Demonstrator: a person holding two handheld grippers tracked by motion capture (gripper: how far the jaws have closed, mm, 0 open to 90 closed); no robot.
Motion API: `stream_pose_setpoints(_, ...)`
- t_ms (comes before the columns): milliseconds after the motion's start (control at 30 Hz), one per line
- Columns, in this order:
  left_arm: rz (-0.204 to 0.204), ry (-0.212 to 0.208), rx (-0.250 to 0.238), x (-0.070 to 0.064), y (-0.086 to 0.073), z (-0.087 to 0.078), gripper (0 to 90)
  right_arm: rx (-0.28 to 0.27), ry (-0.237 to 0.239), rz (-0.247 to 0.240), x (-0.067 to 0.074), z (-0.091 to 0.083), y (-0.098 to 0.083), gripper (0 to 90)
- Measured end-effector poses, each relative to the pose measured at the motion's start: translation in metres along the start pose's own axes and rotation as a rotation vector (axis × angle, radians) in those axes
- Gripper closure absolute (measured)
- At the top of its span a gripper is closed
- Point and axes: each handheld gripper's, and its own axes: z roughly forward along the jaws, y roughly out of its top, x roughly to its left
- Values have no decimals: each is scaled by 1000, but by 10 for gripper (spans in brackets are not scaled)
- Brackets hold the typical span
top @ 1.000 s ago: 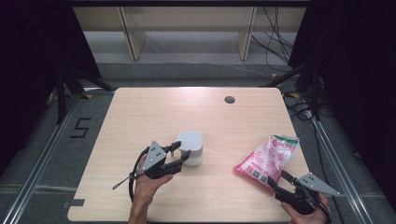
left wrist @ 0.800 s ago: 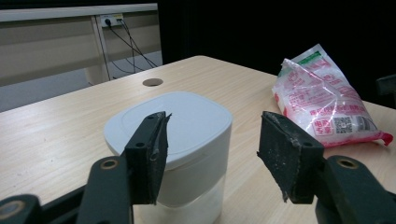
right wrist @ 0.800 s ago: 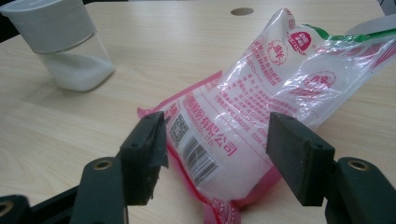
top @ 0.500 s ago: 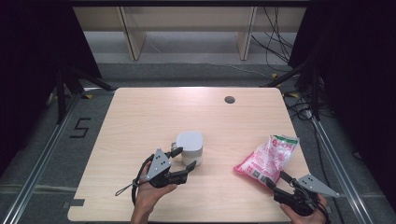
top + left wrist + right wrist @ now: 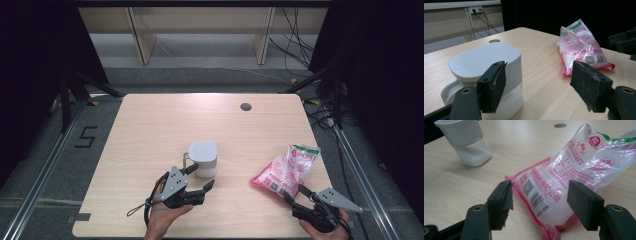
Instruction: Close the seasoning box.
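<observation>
On the table [image 5: 150,130] the lidded jar [image 5: 204,158] stands near the middle, toward the near edge; the bag [image 5: 285,169] lies well to its right, near the right edge; the left gripper [image 5: 196,181] sits just before the jar, at its near left; the right gripper [image 5: 294,194] sits at the bag's near end; a round hole [image 5: 245,106] lies far behind, near the back edge.

Light wood worktop [image 5: 150,130] with a round cable hole [image 5: 245,106] near the far edge. Grey floor [image 5: 210,75] around it — a "5" marker [image 5: 86,136] at left, metal rails [image 5: 35,185] along both sides. Pale shelving unit [image 5: 200,30] behind, loose cables [image 5: 295,55] at right, dark black surround.
</observation>
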Motion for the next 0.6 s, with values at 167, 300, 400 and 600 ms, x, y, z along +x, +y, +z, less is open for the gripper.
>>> stream_pose_setpoints(167, -8, 2, 9, -7, -3, -1, 273, -8, 0, -10, 0, 0, -1, 369)
stream_pose_setpoints(300, 12, 1, 21, -11, -5, 0, 273, -2, 4, -9, 1, 0, -1, 365)
stream_pose_setpoints(400, 17, -4, 23, -15, -7, 1, 272, 9, 4, -13, 2, -2, -2, 362)
stream_pose_setpoints(600, 40, -18, 37, -23, -8, 1, 271, 16, 21, -20, 4, 0, -3, 359)
